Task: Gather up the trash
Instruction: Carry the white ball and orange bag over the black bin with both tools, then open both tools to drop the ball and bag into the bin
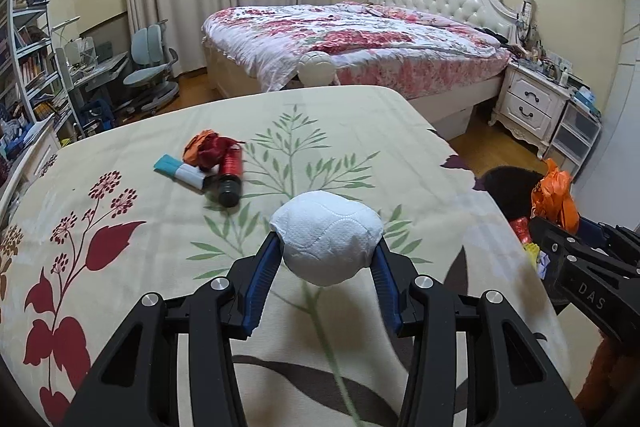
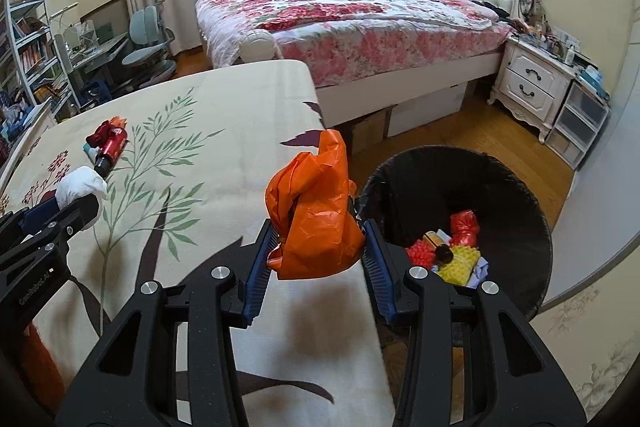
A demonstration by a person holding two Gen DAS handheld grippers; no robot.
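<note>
My left gripper (image 1: 327,247) is shut on a white crumpled tissue ball (image 1: 326,237), held above the table's cloth (image 1: 160,267). It also shows in the right wrist view (image 2: 80,183). My right gripper (image 2: 318,237) is shut on a crumpled orange plastic bag (image 2: 316,215), held over the table's right edge beside the black-lined trash bin (image 2: 516,195). The bin holds red, yellow and dark trash (image 2: 448,251). On the table lie a red bottle with a black cap (image 1: 231,173), a red-orange wrapper wad (image 1: 208,149) and a teal-white packet (image 1: 182,171).
A bed with a floral cover (image 1: 352,39) stands behind the table. A white nightstand (image 1: 528,103) and plastic drawers (image 1: 576,135) are at the right. A desk, chair (image 1: 150,71) and bookshelf (image 1: 28,47) are at the left. Wood floor (image 2: 480,131) surrounds the bin.
</note>
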